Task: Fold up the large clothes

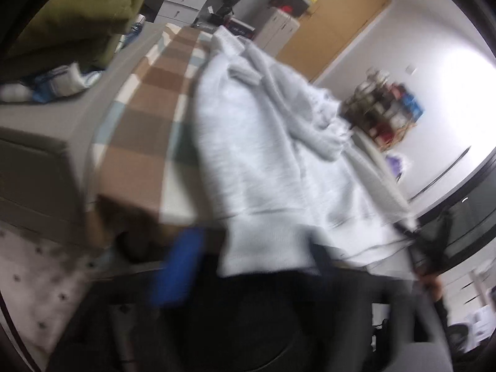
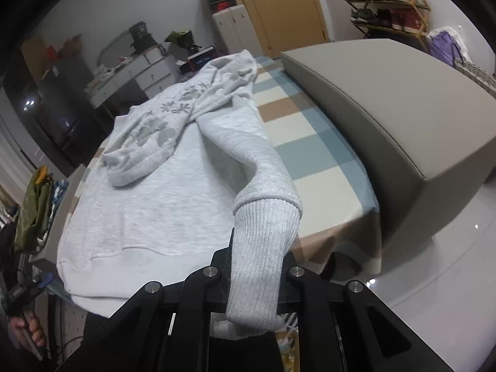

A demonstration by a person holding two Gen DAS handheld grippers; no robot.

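On my left gripper (image 2: 23, 294) I cannot tell how the fingers stand; its own view is badly blurred. My right gripper (image 2: 254, 282) has its fingers clamped on the ribbed cuff (image 2: 263, 248) of the pale grey sweatshirt (image 2: 148, 204). The sweatshirt lies spread on the checked bedsheet (image 2: 310, 130), its other sleeve (image 2: 155, 130) folded across the chest, hem hanging over the bed's edge.

Checked bedspread (image 2: 313, 130) over the bed, grey padded bench (image 2: 387, 105) along its right edge. White drawers (image 2: 145, 71), shoe rack (image 2: 387, 3), wooden door (image 2: 285, 3) beyond.
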